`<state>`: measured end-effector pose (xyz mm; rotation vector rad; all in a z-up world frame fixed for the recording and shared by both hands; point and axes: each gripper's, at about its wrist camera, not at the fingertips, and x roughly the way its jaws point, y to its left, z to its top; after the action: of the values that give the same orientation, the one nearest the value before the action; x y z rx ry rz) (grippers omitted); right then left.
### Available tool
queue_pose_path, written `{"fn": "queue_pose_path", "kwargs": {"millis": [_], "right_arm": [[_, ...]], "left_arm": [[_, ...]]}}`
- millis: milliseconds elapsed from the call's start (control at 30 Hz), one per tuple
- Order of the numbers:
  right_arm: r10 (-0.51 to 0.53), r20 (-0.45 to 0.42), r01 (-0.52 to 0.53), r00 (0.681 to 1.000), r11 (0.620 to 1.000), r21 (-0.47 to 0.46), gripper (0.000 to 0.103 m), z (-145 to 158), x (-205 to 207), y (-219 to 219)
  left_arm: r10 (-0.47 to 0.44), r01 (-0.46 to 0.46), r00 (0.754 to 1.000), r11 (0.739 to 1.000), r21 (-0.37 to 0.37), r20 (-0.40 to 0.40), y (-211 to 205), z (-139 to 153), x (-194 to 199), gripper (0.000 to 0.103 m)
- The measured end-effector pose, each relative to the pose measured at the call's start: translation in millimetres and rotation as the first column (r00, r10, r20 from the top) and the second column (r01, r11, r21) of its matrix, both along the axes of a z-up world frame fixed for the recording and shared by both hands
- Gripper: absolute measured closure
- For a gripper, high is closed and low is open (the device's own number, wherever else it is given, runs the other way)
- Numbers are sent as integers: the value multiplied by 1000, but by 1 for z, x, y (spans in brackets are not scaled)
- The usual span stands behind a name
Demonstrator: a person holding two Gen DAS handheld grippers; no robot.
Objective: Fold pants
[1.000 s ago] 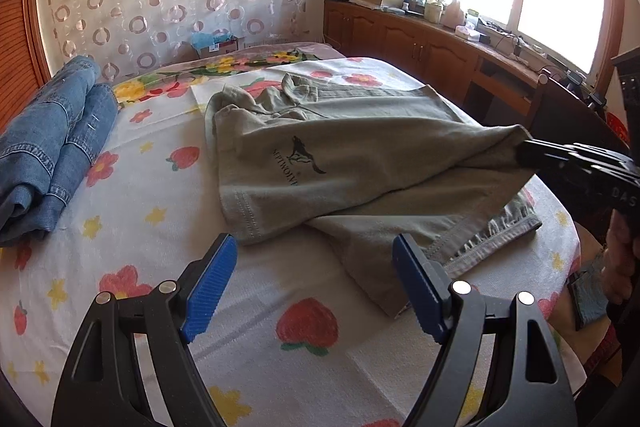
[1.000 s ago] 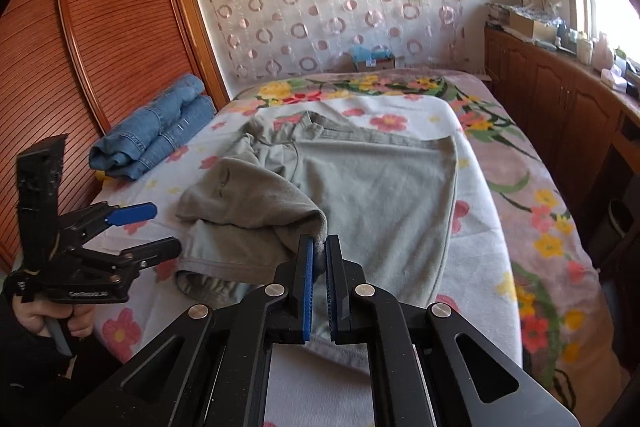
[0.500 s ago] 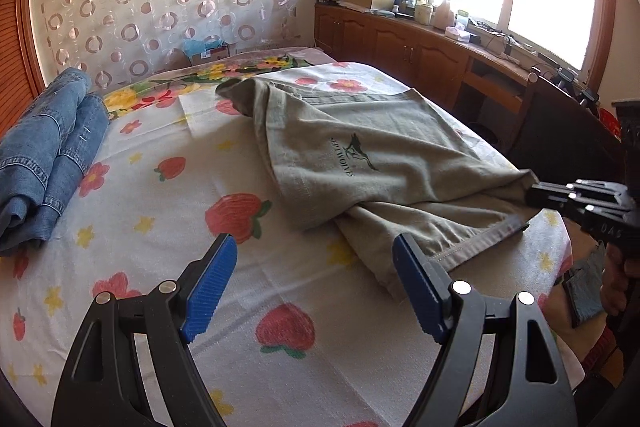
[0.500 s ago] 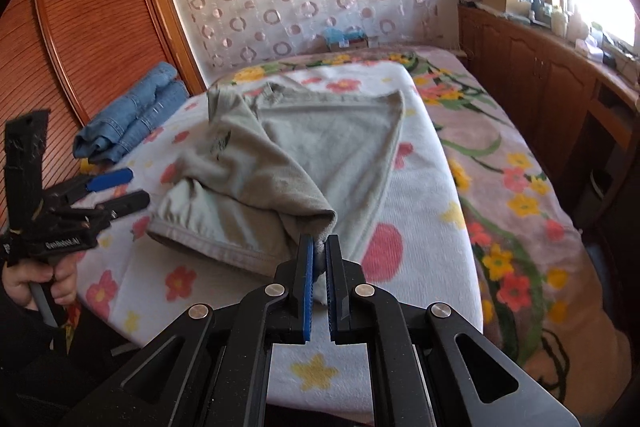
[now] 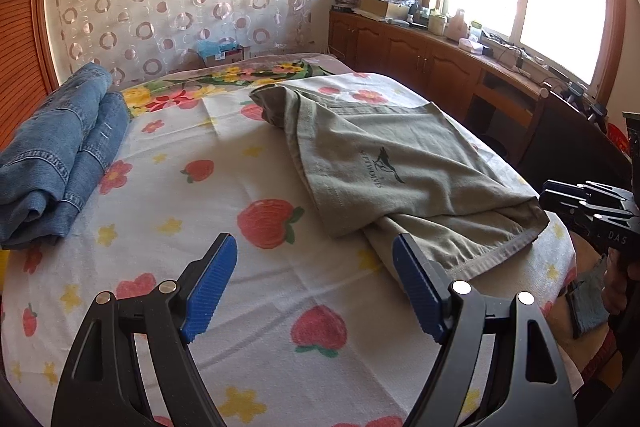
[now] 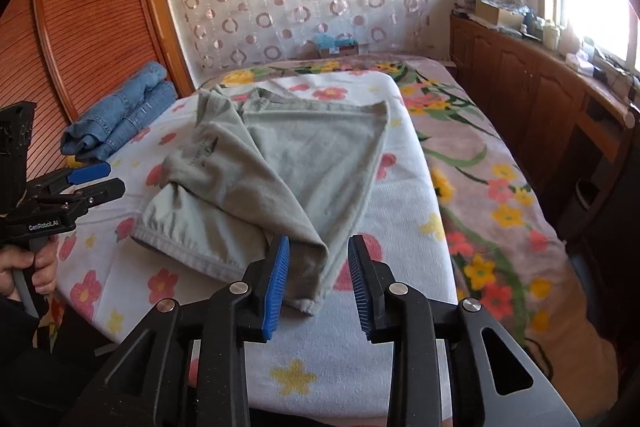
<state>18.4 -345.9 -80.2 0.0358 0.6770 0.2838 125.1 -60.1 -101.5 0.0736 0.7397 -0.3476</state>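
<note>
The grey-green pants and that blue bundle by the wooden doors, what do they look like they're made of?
The pants look like a soft matte woven cloth, perhaps cotton: they drape in loose folds, with a stitched hem and a dark printed logo. The blue bundle looks like denim: faded blue, with thick seams and pale stitching. The exact fibre of either is a guess.
</note>
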Motion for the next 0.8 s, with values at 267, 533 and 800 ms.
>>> {"fn": "queue_pose_path", "kwargs": {"millis": [267,533,800], "right_arm": [[164,83,-165,983,986,-1,72,12,20,49],[309,39,-309,950,951,-8,72,4,64,114],[365,-48,-368,930,925,-98,78,-9,99,154]], "left_arm": [[43,-43,999,999,-12,31,25,11,-2,22],[92,-92,995,996,-18,48,48,17,-3,22],[114,-113,993,993,-33,40,60,14,0,22]]}}
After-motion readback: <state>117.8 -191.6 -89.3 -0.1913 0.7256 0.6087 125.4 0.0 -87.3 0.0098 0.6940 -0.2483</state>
